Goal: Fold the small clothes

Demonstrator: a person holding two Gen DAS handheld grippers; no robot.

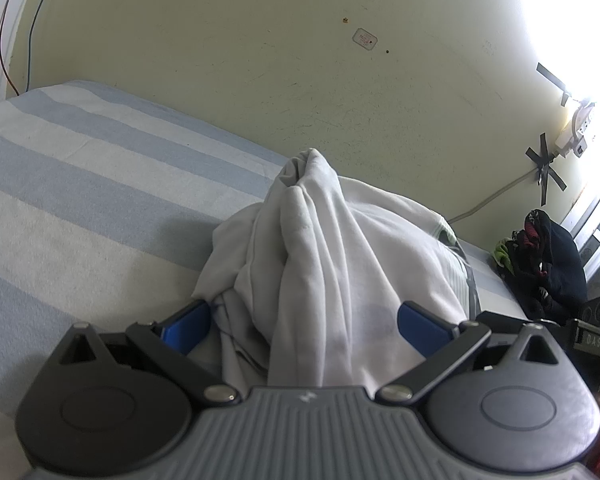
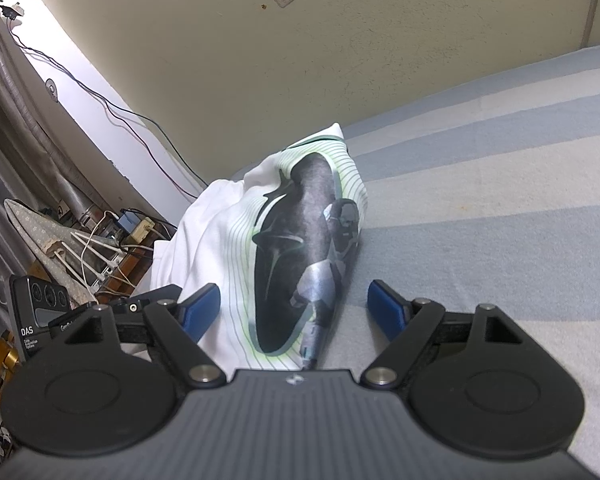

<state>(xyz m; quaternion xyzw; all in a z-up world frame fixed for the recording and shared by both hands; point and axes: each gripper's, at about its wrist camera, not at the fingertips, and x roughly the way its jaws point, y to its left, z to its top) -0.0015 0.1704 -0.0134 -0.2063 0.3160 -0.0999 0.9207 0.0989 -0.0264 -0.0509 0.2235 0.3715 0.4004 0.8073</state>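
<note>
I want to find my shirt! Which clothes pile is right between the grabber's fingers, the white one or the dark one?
The white shirt sits between the left gripper; the dark clothes pile lies off by the bed's edge.

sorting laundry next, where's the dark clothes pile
In the left wrist view, the dark pile sits at the bed's far right edge, right of the white shirt.

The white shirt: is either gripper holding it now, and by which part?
Neither: the white shirt lies bunched between both grippers' open jaws, left gripper and right gripper.

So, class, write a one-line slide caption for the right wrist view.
Open right hand-held gripper straddles a bunched white printed T-shirt on a blue-striped bed sheet.
</note>
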